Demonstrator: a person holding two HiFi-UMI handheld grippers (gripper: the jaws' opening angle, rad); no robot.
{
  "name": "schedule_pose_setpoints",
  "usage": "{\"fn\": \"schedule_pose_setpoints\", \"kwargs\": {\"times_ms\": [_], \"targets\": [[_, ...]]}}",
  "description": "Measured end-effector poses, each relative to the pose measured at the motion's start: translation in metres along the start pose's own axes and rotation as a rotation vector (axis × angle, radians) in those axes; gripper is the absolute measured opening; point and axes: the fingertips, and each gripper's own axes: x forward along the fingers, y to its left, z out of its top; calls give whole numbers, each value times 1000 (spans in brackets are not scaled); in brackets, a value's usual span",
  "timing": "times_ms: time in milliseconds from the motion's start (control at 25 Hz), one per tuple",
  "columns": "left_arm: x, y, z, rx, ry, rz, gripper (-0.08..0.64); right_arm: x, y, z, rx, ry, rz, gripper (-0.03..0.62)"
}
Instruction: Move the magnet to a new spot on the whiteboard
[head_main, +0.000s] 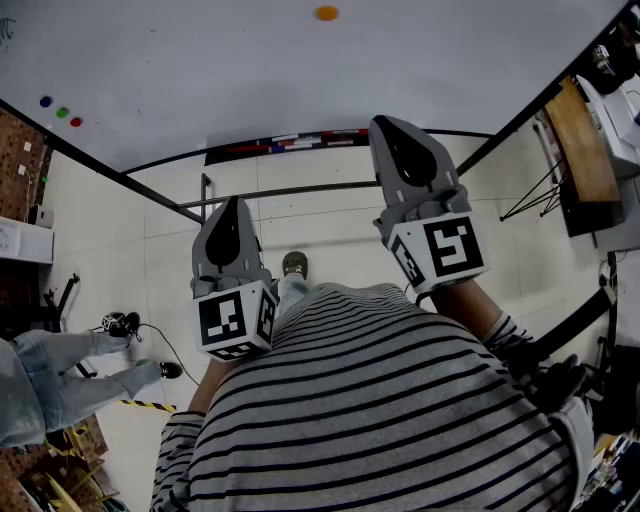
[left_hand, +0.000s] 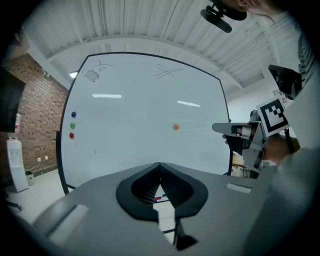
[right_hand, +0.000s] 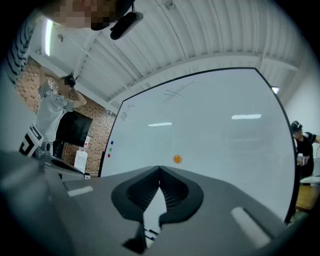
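A person in a striped shirt (head_main: 380, 400) stands facing a whiteboard (head_main: 300, 80) with a gripper in each hand, both raised toward the board and short of touching it. The orange magnet (right_hand: 177, 159) sits near the middle of the whiteboard, well apart from 3 small magnets, blue (head_main: 45, 101), green (head_main: 62, 113) and red (head_main: 76, 122), lined up by the board's left edge. The left gripper (left_hand: 160, 165) has its jaws closed tip to tip with nothing between them. The right gripper (right_hand: 159, 169), held higher and nearer the board, is likewise fully closed and empty, the magnet showing just above its tips. Markers lie in the tray (head_main: 290, 143) along the board's bottom edge.
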Motion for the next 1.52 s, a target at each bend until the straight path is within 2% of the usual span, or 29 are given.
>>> {"fn": "schedule_pose_setpoints", "kwargs": {"times_ms": [160,280,440,560,720,800,920,960,1000,1120,1320,1520], "targets": [[14,29,31,5,-21,-10,15,37,1,23,-21,-5,-31,34],[50,59,38,-6,-27,-34,15,84,-6,16,-70,-1,-89,71],[89,87,52,-18,-54,-79,15,133,-21,8,-172,21,-190,151],[109,101,62,-22,-75,-101,15,157,-37,2,-215,54,-268,164],[129,110,67,-19,-83,-129,15,176,-55,-15,-188,102,-325,164],[135,113,67,-20,-82,-136,15,177,-58,-16,-172,88,-341,167],[142,116,65,-29,-69,-136,15,175,-60,-18,-214,62,-364,163],[143,116,65,-32,-63,-135,15,175,-59,-17,-226,61,-370,158],[144,116,64,-34,-61,-135,15,176,-57,-16,-229,62,-377,127],[144,115,64,-31,-66,-137,15,176,-55,-15,-231,67,-386,124],[137,108,58,-33,-58,-125,15,171,-51,-8,-187,42,-360,124],[126,91,58,-21,-75,-118,15,135,-40,2,-137,14,-316,124]]}}
